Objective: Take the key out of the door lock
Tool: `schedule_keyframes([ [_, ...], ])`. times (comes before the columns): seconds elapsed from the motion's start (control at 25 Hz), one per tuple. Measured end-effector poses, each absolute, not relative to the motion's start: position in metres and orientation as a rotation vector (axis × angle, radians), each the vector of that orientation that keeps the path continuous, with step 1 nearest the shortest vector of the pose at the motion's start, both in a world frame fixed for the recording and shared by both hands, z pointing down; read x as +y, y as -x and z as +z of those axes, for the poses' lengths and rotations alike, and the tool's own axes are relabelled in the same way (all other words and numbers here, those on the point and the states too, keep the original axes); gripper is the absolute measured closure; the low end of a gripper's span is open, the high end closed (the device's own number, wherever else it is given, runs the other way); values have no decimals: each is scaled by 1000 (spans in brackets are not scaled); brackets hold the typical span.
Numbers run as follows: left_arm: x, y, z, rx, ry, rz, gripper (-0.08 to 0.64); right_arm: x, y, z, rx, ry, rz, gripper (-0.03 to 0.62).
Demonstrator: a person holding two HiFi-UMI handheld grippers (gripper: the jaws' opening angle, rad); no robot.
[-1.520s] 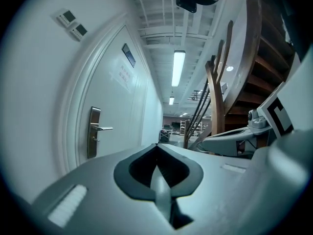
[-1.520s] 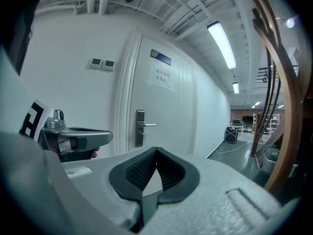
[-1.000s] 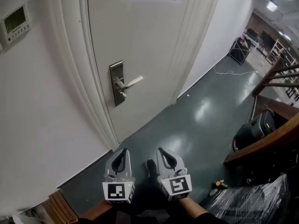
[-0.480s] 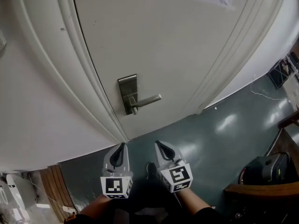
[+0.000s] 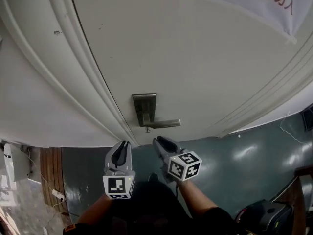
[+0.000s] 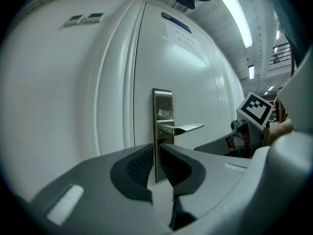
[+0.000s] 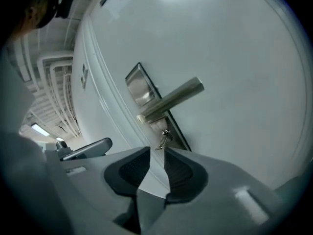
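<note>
A steel lock plate [image 5: 145, 108] with a lever handle [image 5: 164, 124] sits on the white door [image 5: 195, 58]. In the right gripper view a small key [image 7: 163, 139] sticks out of the lock just under the lever [image 7: 171, 101]. My right gripper [image 7: 156, 151] is right below the key, pointing at it; its jaws are opening with nothing between them. In the head view it [image 5: 158, 141] is just under the lever. My left gripper [image 5: 125, 145] hangs to the left, below the door frame, shut and empty. Its own view [image 6: 157, 149] looks at the lock plate [image 6: 162, 112].
A white wall and a moulded door frame [image 5: 88, 82] run along the left of the door. A paper notice [image 5: 279, 4] is stuck high on the door. Dark green floor [image 5: 234, 160] lies below, with a wooden board [image 5: 49, 170] at the left and a black bag [image 5: 266, 218] at the right.
The head view has closed in on the door, so the lock looks larger. Both grippers have risen toward the lock. The right one has tilted toward the lever and its jaws have parted.
</note>
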State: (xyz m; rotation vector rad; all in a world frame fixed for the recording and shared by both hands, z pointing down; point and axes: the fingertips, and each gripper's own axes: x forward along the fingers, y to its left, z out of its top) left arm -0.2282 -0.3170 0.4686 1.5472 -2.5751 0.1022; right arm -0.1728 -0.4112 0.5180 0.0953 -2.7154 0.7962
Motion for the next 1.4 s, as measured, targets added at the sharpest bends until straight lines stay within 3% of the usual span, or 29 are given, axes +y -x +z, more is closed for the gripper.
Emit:
schedule_keyframes([
  [0.28, -304, 250, 482, -2657, -1345, 166, 503, -422, 215, 537, -2574, 111, 1310, 469],
  [0.6, -293, 256, 485, -2699, -1244, 208, 522, -413, 241, 539, -2375, 348, 1733, 499],
  [0.76, -292, 253, 490, -2687, -1234, 221, 532, -412, 242, 537, -2350, 374, 1807, 560],
  [1.4, -286, 229, 490, -2603, -1309, 161, 541, -391, 205, 547, -2256, 274, 1913, 580],
])
